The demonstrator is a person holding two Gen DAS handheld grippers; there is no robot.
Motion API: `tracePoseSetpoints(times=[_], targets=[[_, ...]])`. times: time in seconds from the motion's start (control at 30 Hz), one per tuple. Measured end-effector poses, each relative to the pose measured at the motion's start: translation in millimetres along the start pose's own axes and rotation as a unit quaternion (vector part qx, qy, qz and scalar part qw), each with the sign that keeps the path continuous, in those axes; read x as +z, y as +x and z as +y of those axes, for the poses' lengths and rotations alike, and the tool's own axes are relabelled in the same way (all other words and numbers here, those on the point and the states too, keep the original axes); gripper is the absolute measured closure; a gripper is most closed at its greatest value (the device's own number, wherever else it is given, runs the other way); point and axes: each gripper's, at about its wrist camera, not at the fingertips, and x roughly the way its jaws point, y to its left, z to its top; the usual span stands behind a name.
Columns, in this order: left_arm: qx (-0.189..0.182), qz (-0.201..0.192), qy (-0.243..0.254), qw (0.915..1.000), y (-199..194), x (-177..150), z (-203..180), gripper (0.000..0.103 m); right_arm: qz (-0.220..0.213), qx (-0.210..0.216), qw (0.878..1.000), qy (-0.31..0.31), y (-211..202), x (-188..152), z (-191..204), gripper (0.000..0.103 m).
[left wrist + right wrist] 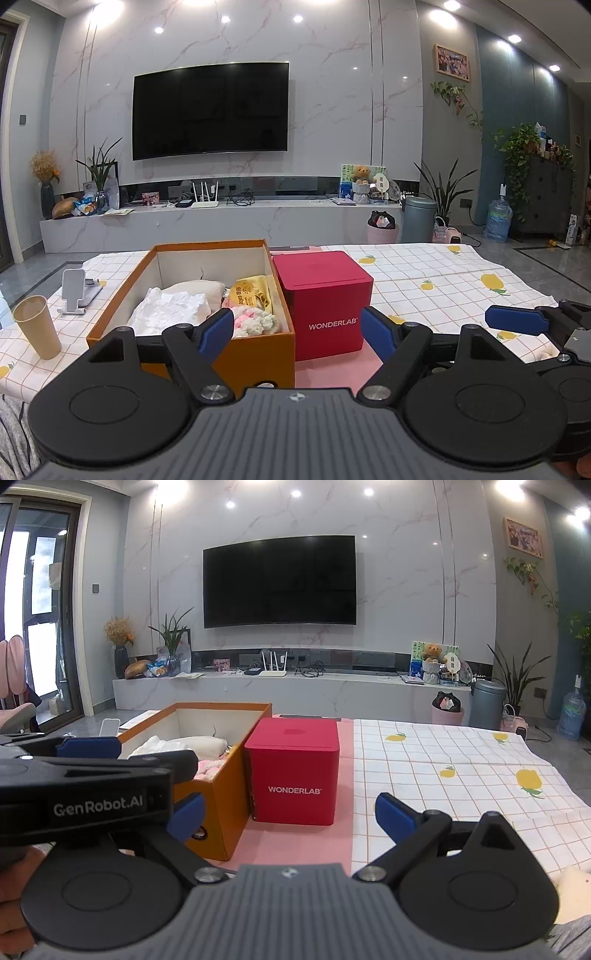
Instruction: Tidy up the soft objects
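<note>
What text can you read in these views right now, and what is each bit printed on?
"WONDERLAB" – white lettering on the front of the red box, readable in both views.
"GenRobot.AI" – on the side of the left claw's black body, seen in the right wrist view.
Dark print on the yellow packet in the orange box: too small to read.
Pictures and cards on the TV shelf: too blurred to read.

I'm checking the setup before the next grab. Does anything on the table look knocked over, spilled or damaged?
Nothing stands out. The orange box sits upright with soft items piled inside, the red box stands closed beside it, and the cup is upright. Both grippers are open and empty.
</note>
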Motion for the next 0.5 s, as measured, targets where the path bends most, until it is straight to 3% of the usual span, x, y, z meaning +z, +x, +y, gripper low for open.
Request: tracePoseSetpoints(times=[0.5], targets=[[0.0, 0.001, -0.002, 1.0, -1.4, -0.1, 0.0, 0.011, 0.003, -0.005, 1.0, -0.007, -0.1, 1.4, 2.2, 0.007]])
